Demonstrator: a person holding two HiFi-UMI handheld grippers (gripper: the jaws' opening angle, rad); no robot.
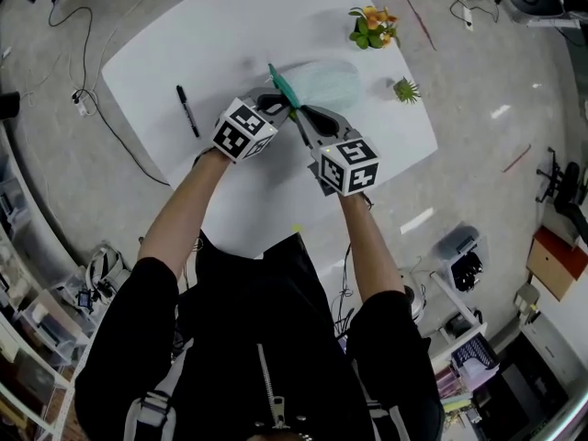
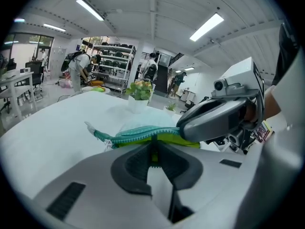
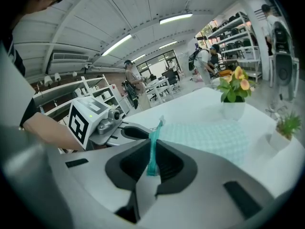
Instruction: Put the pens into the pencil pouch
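The left gripper (image 2: 153, 150) and right gripper (image 3: 152, 159) each pinch the zipper edge of the teal pencil pouch (image 1: 332, 84), a black pen (image 1: 187, 110) lying apart on the table (image 1: 230, 26)

The pouch (image 1: 329, 85) looks pale mint, perhaps checked; the pen (image 1: 187, 110) black.

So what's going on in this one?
A person holds a gripper in each hand and is working a pale teal pencil pouch on a white table. The left tongs are clamped on the pouch's yellow-green and teal zipper edge. The right tongs pinch the teal zipper edge too, apparently to pull the mouth open. A black pen lies on the table to the left, not yet in the pouch.
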